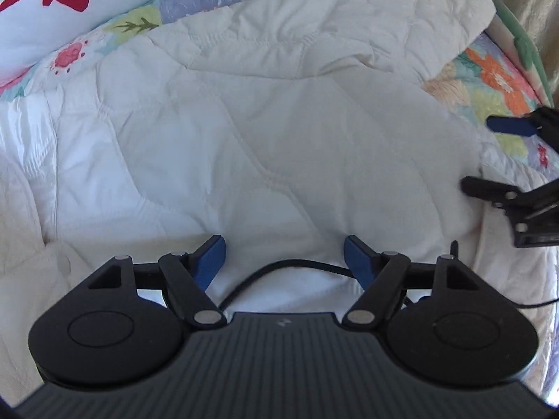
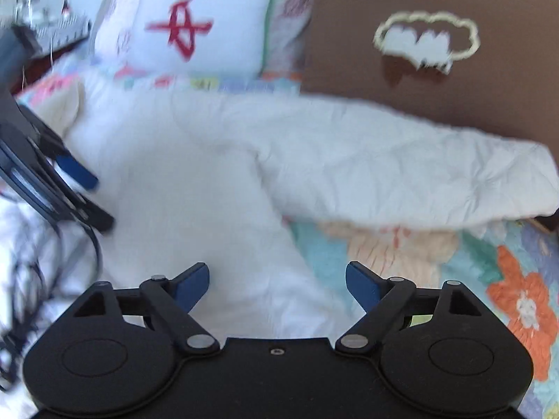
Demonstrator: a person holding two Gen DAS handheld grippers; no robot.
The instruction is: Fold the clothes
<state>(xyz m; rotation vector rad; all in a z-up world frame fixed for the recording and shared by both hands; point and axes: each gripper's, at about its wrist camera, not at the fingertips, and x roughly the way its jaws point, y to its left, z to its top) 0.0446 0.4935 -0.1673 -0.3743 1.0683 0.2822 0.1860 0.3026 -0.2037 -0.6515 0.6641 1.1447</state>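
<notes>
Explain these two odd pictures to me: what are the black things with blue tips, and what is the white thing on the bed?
There is no robot here: a person holds a hand tool with two jaws in each hand, and each tool carries a wide-angle camera looking along its jaws. One picture comes from the left gripper, the other from the right gripper. Both are open and hold nothing. Before them a white quilted jacket lies spread on a floral bedspread, waiting to be folded. Behind it are a white pillow with a red mark and a brown cushion.
</notes>
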